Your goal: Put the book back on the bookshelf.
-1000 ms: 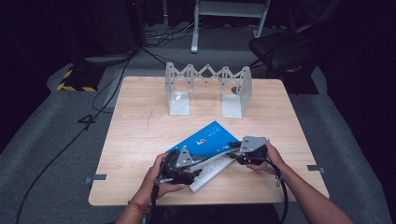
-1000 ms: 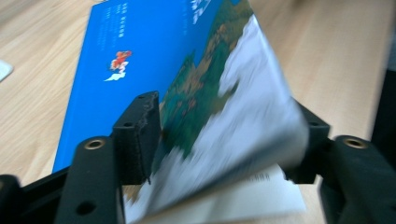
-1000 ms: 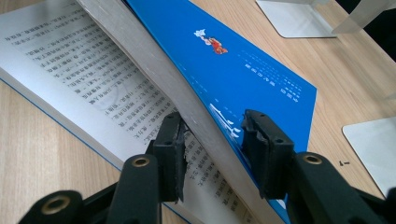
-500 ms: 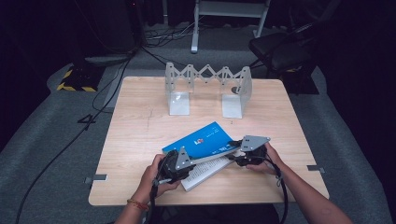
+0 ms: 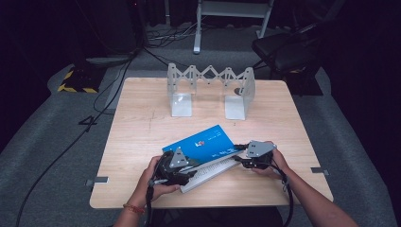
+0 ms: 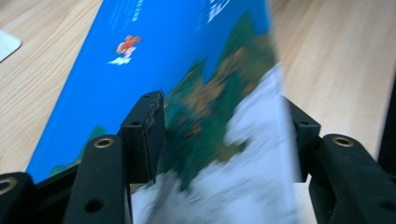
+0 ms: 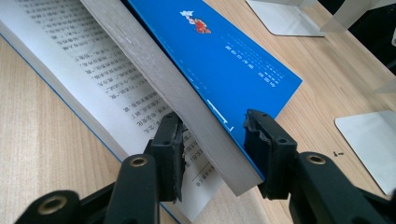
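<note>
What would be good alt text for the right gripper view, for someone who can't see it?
The right claw straddles the lifted half of an open book, its jaws having just been closing on the blue cover and a thick stack of pages. Printed pages lie flat at left on the wooden table.

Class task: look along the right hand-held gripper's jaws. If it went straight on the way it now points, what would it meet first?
The right hand-held gripper would most likely meet the book first: its lifted stack of pages and blue cover already sits between the jaws.
</note>
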A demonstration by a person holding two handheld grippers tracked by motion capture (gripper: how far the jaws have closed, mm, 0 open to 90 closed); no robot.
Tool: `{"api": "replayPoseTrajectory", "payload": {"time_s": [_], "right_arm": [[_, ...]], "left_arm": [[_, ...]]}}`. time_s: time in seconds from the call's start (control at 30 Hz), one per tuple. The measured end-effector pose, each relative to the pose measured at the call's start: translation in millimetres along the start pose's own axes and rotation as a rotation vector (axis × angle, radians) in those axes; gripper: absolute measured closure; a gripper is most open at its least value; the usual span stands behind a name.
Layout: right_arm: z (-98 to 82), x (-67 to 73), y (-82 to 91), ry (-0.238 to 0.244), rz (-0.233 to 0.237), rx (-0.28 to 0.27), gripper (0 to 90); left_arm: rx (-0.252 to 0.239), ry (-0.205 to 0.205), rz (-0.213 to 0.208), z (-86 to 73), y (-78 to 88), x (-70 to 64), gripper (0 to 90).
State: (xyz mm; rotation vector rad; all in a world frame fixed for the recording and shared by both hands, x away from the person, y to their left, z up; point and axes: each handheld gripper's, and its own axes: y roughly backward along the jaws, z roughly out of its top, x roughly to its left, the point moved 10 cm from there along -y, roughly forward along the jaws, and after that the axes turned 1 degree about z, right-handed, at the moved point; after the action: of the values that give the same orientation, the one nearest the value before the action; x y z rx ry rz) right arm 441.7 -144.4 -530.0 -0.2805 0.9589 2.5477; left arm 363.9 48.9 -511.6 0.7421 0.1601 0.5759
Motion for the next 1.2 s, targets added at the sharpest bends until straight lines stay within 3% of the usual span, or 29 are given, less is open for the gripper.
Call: {"api": "replayPoseTrajectory", "payload": {"time_s": [0.17, 0.3, 0.37, 0.57, 0.7, 0.8, 0.9, 1.03, 1.13, 1.2], "right_arm": [[0.1, 5.0, 0.6, 0.018, -0.021, 0.012, 58.8], [2.2, 8.4, 1.8, 0.009, -0.028, 0.022, 59.3], [2.3, 9.3, 1.9, 0.007, -0.026, 0.022, 59.4], [3.1, 13.1, 0.9, 0.014, -0.031, 0.027, 59.1], [4.4, 14.4, 0.1, 0.014, -0.024, 0.021, 59.3], [5.5, 13.2, 0.5, 0.008, -0.019, 0.018, 59.3], [5.5, 13.7, 0.4, 0.010, -0.019, 0.024, 59.3], [6.4, 13.4, 0.4, 0.018, -0.023, 0.024, 59.2], [7.9, 12.8, 0.4, 0.016, -0.021, 0.015, 59.2], [9.4, 13.6, -0.3, 0.009, -0.012, 0.007, 59.4]], "left_arm": [[-0.004, 0.002, 0.022, 8.3, 0.1, -6.8, 41.6], [0.061, 0.002, 0.087, 0.8, -11.0, -2.0, 39.6], [0.068, 0.003, 0.099, -0.6, -11.9, 0.1, 40.1], [0.071, -0.057, 0.079, -7.1, -10.5, 2.0, 54.4], [0.062, -0.035, 0.079, -7.0, -9.4, 3.8, 55.2], [0.094, -0.026, 0.109, -8.9, -14.1, 4.0, 40.3], [0.116, -0.040, 0.146, -10.4, -21.9, 4.2, 34.0], [0.099, -0.038, 0.146, -10.1, -21.5, 7.9, 48.6], [0.098, -0.086, 0.171, -9.9, -19.0, 10.9, 55.9], [0.087, -0.085, 0.175, -8.4, -15.9, 14.6, 62.1]]}}
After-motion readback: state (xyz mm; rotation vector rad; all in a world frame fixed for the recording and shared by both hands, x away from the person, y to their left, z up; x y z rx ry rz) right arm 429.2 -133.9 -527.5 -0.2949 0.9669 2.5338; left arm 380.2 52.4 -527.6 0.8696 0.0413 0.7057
